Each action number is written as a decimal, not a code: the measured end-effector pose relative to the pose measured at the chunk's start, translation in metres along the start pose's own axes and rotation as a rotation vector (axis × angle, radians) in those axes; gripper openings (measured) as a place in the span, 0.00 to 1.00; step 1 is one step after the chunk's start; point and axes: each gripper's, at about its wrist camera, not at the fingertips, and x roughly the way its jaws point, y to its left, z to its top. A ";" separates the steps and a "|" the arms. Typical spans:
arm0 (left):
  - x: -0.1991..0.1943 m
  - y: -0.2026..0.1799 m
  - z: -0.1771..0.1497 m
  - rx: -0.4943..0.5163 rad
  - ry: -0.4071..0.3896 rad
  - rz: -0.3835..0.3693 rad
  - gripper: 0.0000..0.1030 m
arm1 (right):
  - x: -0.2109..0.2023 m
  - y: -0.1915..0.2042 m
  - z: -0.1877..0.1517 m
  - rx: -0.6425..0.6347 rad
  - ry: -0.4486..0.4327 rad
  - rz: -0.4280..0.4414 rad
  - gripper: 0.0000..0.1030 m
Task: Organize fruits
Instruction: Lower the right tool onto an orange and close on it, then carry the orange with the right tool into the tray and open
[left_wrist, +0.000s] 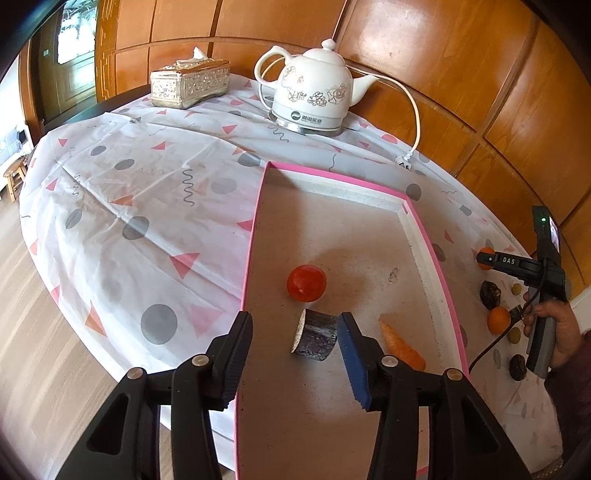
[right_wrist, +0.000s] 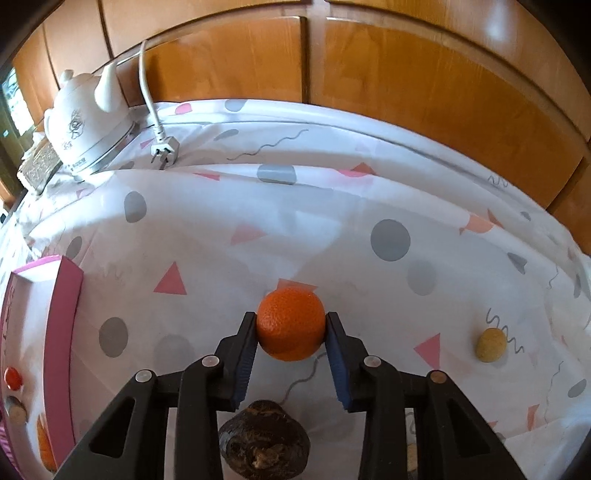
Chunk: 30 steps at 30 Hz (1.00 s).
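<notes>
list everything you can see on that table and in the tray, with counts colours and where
tray: 1, pink-rimmed, mid table
tomato: 1, red, in tray
sugarcane piece: 1, dark purple, in tray
carrot: 1, orange, in tray
oranges: 2, orange, on cloth right of tray
dark lumpy fruits: 2, brown-black, on cloth
small round fruits: 3, yellowish, on cloth
kettle: 1, white, far edge
tissue box: 1, silver, far edge
left gripper: open over sugarcane piece
right gripper: closed on one orange
hand: 1, holding right gripper
</notes>
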 end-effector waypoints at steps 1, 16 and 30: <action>-0.001 0.000 0.000 0.002 -0.002 -0.002 0.47 | -0.006 0.000 -0.001 0.005 -0.016 0.002 0.35; -0.027 0.005 0.000 -0.043 -0.069 -0.016 0.51 | -0.093 0.113 -0.045 -0.235 -0.140 0.367 0.35; -0.045 0.014 -0.004 -0.069 -0.115 -0.028 0.54 | -0.085 0.175 -0.086 -0.333 -0.051 0.402 0.35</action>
